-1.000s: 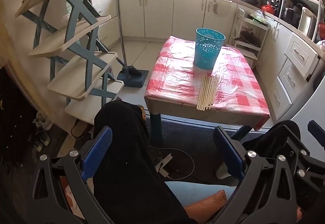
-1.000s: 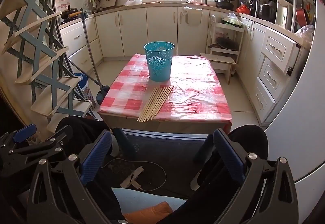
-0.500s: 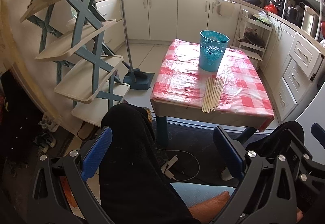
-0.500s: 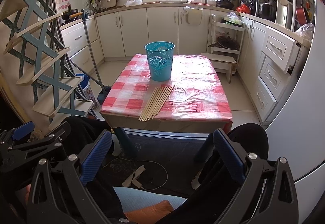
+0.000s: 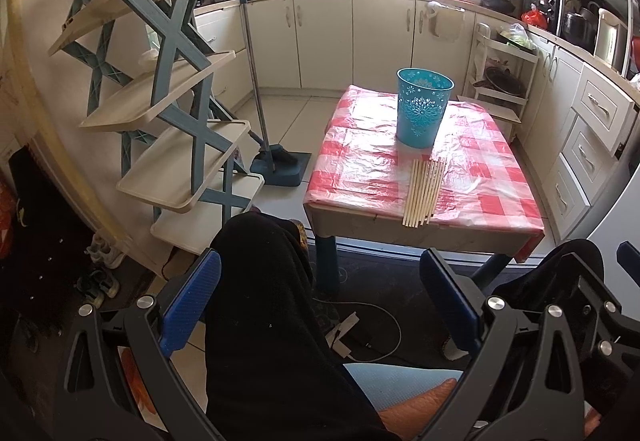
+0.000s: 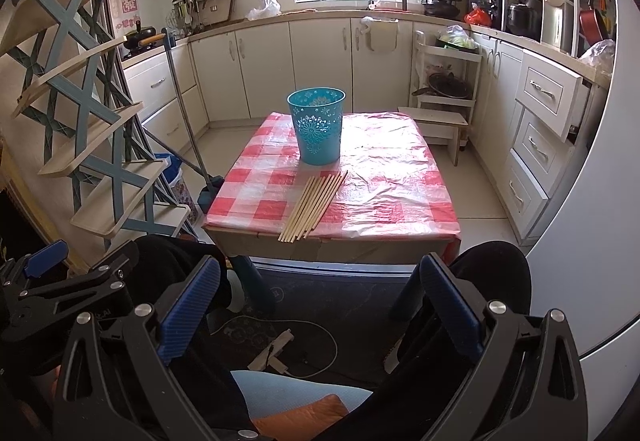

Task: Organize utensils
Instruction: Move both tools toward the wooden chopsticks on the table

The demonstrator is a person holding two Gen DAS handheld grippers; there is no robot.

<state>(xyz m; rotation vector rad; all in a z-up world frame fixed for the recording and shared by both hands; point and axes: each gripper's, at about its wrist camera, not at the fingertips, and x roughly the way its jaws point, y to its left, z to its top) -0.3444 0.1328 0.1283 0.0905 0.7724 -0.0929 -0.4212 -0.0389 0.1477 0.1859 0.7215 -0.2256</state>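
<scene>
Several wooden chopsticks (image 5: 424,193) (image 6: 314,205) lie side by side at the near edge of a low table (image 5: 360,177) (image 6: 396,197) covered with a red-and-white checked cloth. Behind them stands a teal perforated holder (image 5: 422,113) (image 6: 318,125), upright. My left gripper (image 5: 320,293) is open and empty, held low over a person's black-clad knee, well short of the table. My right gripper (image 6: 320,297) is open and empty too, also short of the table. The left gripper's body (image 6: 60,281) shows at the left edge of the right wrist view.
A blue-and-cream stair unit (image 5: 160,101) stands left of the table, with a broom and dustpan (image 5: 276,161) beside it. White kitchen cabinets (image 6: 320,65) line the back and right. A white cable and plug (image 6: 288,345) lie on the dark mat under the table.
Both grippers have risen and drifted slightly, the left view panning left so the table sits further right in it. Jaws stay open; chopsticks and holder have not moved.
</scene>
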